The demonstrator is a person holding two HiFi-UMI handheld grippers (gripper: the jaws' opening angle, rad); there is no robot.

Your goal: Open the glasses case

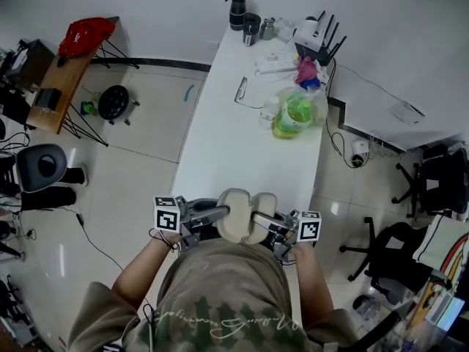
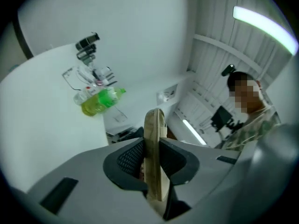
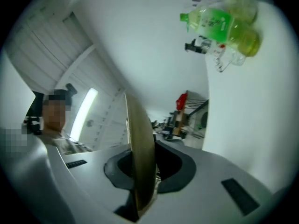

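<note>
Beige glasses case (image 1: 245, 215) hangs over the table's (image 1: 242, 145) near edge, halves side by side. Left gripper (image 1: 220, 213) clamps the left half, seemingly firmly; right gripper (image 1: 270, 222) pinches the right half, both equally near.

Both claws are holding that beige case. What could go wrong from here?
1. The left claw and the right claw each pinch only a thin edge of the soft beige glasses case, so one side could slip free.
2. The case sits right at the near end of the long white table, so a drop might miss the table.
</note>
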